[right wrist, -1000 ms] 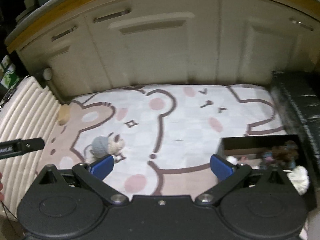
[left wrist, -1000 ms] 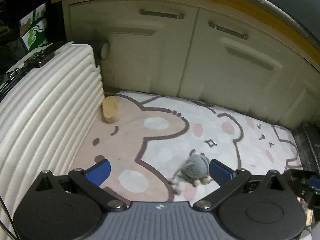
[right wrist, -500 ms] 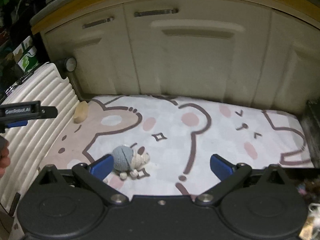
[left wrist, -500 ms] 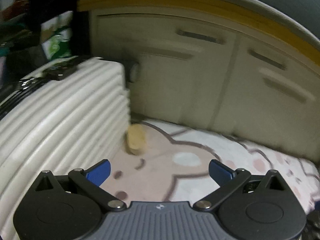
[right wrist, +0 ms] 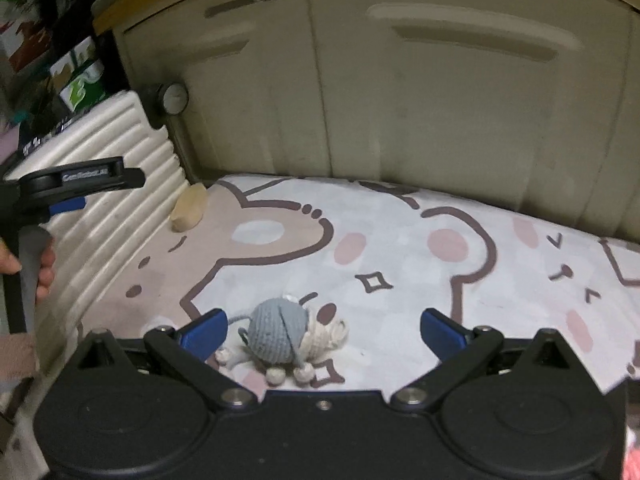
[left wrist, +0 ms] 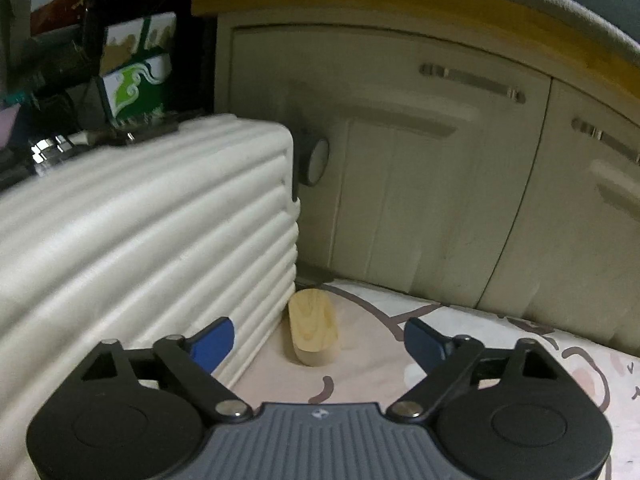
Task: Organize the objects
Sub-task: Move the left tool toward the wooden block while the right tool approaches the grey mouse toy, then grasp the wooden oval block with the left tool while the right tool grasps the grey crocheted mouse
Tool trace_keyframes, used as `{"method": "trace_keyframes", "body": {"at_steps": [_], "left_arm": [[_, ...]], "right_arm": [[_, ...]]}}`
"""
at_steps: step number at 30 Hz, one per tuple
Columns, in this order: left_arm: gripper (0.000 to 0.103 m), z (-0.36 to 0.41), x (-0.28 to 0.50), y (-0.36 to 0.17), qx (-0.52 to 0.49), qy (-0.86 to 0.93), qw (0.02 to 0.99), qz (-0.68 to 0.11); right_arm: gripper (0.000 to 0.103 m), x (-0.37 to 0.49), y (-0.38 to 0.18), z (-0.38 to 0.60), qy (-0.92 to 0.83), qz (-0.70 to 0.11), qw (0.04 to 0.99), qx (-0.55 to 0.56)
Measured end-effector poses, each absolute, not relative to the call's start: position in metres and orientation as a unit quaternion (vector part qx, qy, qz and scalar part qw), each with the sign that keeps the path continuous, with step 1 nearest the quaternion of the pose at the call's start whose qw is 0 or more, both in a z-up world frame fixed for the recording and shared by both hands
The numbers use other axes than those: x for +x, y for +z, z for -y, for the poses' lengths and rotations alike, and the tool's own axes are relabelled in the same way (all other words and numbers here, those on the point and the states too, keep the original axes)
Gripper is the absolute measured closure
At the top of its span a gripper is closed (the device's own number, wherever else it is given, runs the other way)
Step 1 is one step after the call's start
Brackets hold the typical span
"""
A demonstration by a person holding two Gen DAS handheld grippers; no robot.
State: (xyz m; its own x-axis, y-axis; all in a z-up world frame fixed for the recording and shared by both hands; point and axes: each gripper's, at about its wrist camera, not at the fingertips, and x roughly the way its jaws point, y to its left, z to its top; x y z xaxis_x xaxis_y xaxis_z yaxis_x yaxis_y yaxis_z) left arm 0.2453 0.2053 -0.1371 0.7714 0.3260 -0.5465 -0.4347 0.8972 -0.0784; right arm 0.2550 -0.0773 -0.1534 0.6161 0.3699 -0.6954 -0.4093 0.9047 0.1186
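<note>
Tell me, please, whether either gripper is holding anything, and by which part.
Nothing is held. The left gripper is closing, with the wooden block ahead of its fingers, untouched. The right gripper stands open over the crocheted toy.

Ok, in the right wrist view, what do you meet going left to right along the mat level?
Person's hand on the left tool's handle → ribbed white suitcase → wooden block against it → crocheted mouse toy → bare stretch of the cartoon mat.
</note>
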Motion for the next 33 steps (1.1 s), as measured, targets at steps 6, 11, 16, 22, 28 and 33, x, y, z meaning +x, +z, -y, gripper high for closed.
{"method": "trace_keyframes", "body": {"at_steps": [6,11,16,22,28,33], "left_arm": [[0.024,-0.194,0.269,-0.167,-0.059,0.243,0.934,-0.256],[0.025,-0.181,0.294,-0.195,-0.021,0.234,0.934,-0.268],[0.026,-0.180,0.310,-0.211,-0.004,0.261,0.926,-0.272],[0.032,-0.194,0.317,-0.218,-0.024,0.299,0.915,-0.270],[0.038,-0.217,0.328,-0.225,-0.076,0.304,0.904,-0.290],[0.057,-0.221,0.331,-0.227,-0.095,0.275,0.909,-0.297]], "right_arm": [[0.000,0.266,-0.176,0.063,0.248,-0.368,0.894,-0.059],[0.000,0.276,-0.194,0.057,0.251,-0.373,0.892,-0.052],[0.000,0.283,-0.210,0.056,0.256,-0.383,0.887,-0.036],[0.001,0.283,-0.220,0.054,0.277,-0.359,0.891,-0.038],[0.014,0.288,-0.227,0.047,0.293,-0.368,0.882,-0.028],[0.027,0.288,-0.228,0.044,0.294,-0.374,0.879,-0.025]]}}
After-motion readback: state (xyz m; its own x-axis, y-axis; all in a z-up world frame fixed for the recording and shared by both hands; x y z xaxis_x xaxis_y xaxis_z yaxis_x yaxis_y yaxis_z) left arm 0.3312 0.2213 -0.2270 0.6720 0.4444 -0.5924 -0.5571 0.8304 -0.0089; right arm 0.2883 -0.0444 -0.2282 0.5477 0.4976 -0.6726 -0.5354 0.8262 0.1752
